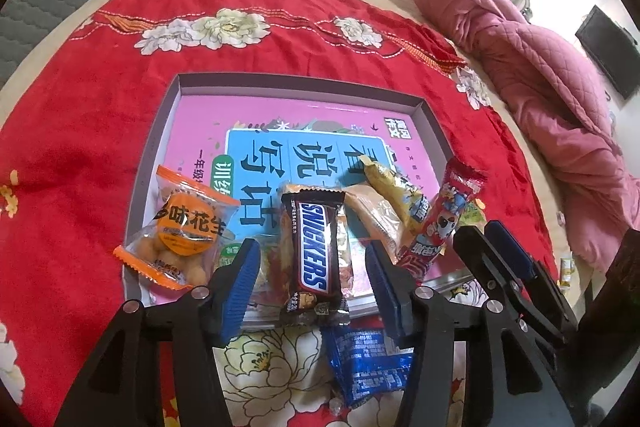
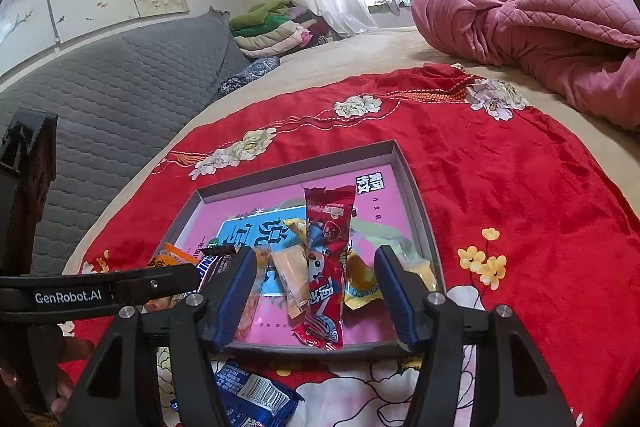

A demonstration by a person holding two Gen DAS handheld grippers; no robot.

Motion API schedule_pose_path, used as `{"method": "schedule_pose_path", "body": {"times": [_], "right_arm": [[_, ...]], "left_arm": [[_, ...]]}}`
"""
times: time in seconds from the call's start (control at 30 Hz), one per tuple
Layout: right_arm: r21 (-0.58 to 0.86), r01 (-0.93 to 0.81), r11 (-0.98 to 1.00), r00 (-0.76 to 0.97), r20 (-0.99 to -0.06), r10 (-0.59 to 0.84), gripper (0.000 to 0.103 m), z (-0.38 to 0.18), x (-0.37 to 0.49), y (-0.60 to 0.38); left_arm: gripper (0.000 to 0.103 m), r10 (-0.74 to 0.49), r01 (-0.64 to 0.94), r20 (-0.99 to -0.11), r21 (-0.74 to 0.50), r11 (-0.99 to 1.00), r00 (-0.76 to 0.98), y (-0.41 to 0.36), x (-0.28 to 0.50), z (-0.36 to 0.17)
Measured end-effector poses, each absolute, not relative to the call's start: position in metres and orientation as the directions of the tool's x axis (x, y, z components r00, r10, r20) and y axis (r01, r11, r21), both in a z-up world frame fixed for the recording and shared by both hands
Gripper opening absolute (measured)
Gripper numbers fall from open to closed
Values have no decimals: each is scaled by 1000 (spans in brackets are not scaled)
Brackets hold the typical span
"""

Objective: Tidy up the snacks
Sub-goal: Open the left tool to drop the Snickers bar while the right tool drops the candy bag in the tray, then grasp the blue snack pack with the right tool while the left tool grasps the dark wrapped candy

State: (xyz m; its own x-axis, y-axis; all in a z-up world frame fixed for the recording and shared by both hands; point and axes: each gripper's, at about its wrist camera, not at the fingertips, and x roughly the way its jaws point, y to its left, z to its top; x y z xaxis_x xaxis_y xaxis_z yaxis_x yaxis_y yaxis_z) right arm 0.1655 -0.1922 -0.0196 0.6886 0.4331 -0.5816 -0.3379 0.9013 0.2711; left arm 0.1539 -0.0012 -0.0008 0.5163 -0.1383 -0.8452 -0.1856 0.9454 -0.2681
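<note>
A grey tray (image 1: 160, 147) with a pink printed floor lies on the red cloth; it also shows in the right wrist view (image 2: 416, 187). In it lie an orange peanut packet (image 1: 180, 231), a Snickers bar (image 1: 312, 251), a yellow packet (image 1: 396, 191) and a red packet (image 1: 440, 223). My left gripper (image 1: 312, 267) is open, its fingers on either side of the Snickers bar. My right gripper (image 2: 316, 291) is open around the red packet (image 2: 326, 267). A blue packet (image 1: 368, 367) lies on the cloth in front of the tray, also seen in the right wrist view (image 2: 252, 391).
The red flowered cloth (image 1: 80, 147) covers a bed. A rumpled pink quilt (image 1: 540, 79) lies to the right. A grey padded headboard (image 2: 112, 99) stands to the left, with folded clothes (image 2: 272, 27) behind it.
</note>
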Motion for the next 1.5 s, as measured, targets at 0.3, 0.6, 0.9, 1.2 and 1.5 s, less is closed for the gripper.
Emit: {"method": "schedule_pose_path", "body": {"times": [0.3,0.6,0.9,1.2,1.5], "right_arm": [[271,-336,902,695,-575,431,61,-17,161,-194],[299,-350,888,676,-575,460,67,-10,148,-196],[328,-364,872,571,-661,487,78,-19,121,-186],[307,-358,882,527,-713,462,78,-27,106,-185],[395,-306,866,452,-740,497,79,-37,106,-197]], "left_arm": [[61,-140,-187,-836,-277,943,531,2,149,8],[61,-157,-183,-831,-295,938,533,6,134,16],[61,-140,-203,-839,-283,937,525,20,105,17],[61,-153,-179,-865,-267,947,478,23,74,2],[61,-207,-67,-876,-261,963,436,-7,56,-19]]}}
